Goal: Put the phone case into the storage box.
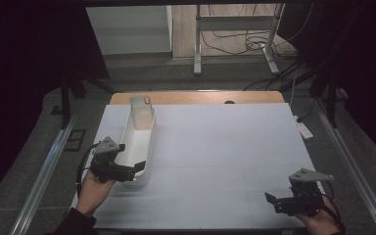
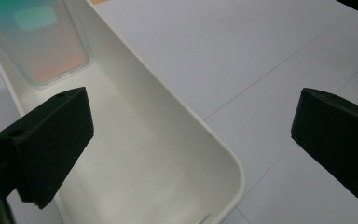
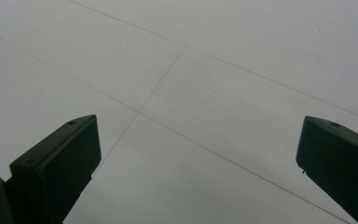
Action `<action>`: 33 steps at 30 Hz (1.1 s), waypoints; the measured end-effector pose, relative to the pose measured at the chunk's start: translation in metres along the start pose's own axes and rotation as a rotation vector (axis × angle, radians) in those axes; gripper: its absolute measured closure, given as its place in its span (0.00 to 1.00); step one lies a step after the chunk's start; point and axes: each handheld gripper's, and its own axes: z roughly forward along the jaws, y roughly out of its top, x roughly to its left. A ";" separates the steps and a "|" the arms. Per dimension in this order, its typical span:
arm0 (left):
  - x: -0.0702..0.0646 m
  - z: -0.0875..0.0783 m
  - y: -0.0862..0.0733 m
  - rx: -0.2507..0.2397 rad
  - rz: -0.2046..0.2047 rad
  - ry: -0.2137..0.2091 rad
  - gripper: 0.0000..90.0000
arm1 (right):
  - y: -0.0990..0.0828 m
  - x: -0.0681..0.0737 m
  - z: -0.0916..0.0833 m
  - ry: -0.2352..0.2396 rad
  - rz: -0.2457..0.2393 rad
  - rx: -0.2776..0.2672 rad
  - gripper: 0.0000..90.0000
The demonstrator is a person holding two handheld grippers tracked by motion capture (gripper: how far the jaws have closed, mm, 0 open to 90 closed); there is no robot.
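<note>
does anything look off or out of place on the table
Nothing is spilled or broken. One small oddity: the phone case stands propped at a tilt against the far end of the white bin and pokes above its rim, instead of lying flat. The left gripper, open, straddles the bin's near right wall.

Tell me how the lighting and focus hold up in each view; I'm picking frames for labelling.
High view: dim, black at the sides, the table evenly lit. Left gripper view: brighter; tray rim sharp, phone case at its far end soft. Right gripper view: flat grey light, no glare, the near black jaws slightly blurred.
</note>
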 end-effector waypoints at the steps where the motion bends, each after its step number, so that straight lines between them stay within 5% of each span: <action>1: -0.001 -0.001 -0.001 0.000 0.001 0.000 0.00 | 0.000 0.000 0.000 0.002 0.001 0.000 0.00; 33: -0.014 -0.032 -0.037 0.024 -0.003 0.038 0.00 | 0.000 -0.002 0.001 0.006 0.014 0.006 0.00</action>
